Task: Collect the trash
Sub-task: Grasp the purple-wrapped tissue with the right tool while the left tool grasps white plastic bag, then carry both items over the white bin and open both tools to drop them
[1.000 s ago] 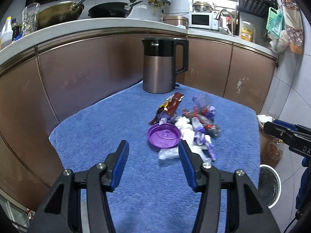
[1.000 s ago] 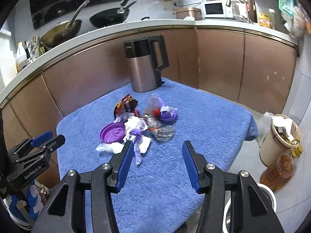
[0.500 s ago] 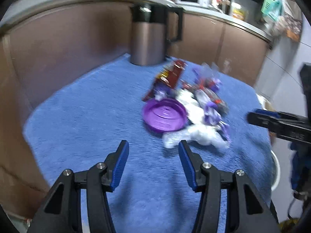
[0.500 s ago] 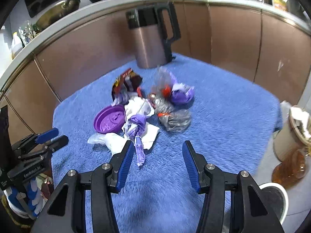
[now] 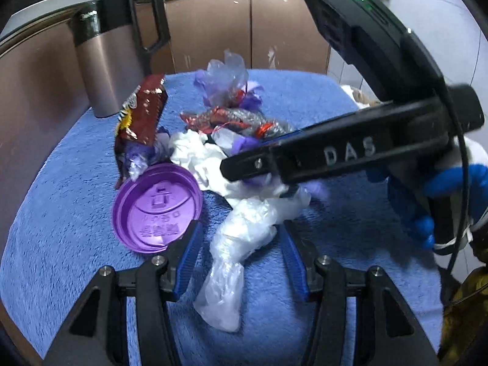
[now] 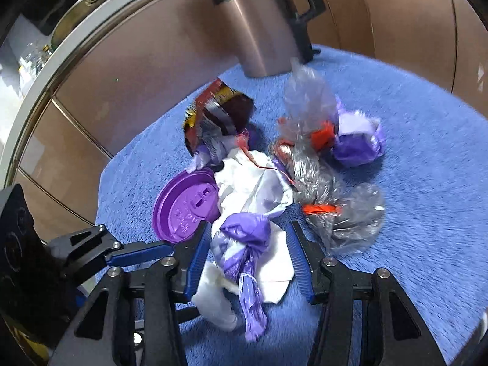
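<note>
I've set my left gripper [image 5: 239,262] half-open astride the clear bag [image 5: 241,244] at the heap's 6 o'clock edge on the towel [image 5: 61,244], while my right gripper [image 6: 248,259], jaws just narrowing, straddles the purple wrapper [image 6: 244,238] without pinching, so each grabs separately.

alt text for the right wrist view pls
The right gripper, jaws closing, straddles a knotted purple bag on white tissue, amid a trash pile on a blue towel; a purple lid lies left.
</note>
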Demonstrator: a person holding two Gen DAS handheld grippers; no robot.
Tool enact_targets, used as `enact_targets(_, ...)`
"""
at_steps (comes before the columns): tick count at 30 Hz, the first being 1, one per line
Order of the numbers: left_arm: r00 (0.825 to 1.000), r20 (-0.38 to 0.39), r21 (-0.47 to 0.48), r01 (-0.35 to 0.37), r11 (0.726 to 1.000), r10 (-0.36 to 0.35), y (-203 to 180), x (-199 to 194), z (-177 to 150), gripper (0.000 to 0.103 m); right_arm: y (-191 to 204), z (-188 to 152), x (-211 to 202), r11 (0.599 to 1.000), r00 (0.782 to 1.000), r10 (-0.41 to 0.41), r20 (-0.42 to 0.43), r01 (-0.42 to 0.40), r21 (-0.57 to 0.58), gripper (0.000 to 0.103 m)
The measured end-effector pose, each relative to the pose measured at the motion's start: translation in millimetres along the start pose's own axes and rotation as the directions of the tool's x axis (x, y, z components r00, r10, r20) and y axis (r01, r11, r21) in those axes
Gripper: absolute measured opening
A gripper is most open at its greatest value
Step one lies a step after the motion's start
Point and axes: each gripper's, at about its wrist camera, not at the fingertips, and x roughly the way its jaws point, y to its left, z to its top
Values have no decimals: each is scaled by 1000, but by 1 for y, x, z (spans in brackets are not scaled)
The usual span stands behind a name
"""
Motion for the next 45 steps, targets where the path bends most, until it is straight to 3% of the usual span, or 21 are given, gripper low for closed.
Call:
enact_targets(1, 1000, -7, 7, 3, 1000, -3, 0, 2, 0, 51, -4, 0, 1, 1000, 1000, 15, 2, -15, 18, 38)
enact_targets(5, 999, -40, 37, 2, 999, -1, -5, 17, 4, 48, -14, -3, -11, 997, 998, 49, 40, -52, 54, 37)
enact_targets(9, 999, -39, -2, 20, 1000, -20, -7, 18, 7, 31, -18, -9, -38, 996, 994, 64, 89, -69, 56, 37)
enact_targets(18, 1000, 19, -99, -10, 995, 12, -13, -32, 7, 29, -15, -34, -106, 993, 974, 111, 196, -116, 14, 36)
enact_targets(23, 997, 68, -32, 36, 999, -34, -62, -57, 30, 29, -36, -64, -154, 995, 962, 59, 268, -79, 66, 36)
enact_targets(27, 987, 71, 56, 139, 989, -142, -130, -58, 55, 29, -82, -103, -205, 984, 944, -74, 320, 18, 176, 36)
enact_targets(32, 974, 10, 150, 223, 963, -227, -207, -31, 81, 29, -152, -163, -246, 910, 909, -317, 272, 212, 356, 36)
enact_targets(35, 961, -47, 176, 275, 945, -271, -252, 0, 95, 30, -190, -196, -251, 848, 893, -400, 206, 276, 452, 36)
enact_targets(42, 933, -157, 187, 349, 918, -323, -330, 68, 122, 32, -255, -244, -240, 743, 886, -449, 114, 299, 598, 39)
enact_targets(45, 927, -178, 168, 358, 918, -329, -343, 87, 129, 41, -269, -253, -235, 719, 882, -461, 95, 309, 623, 41)
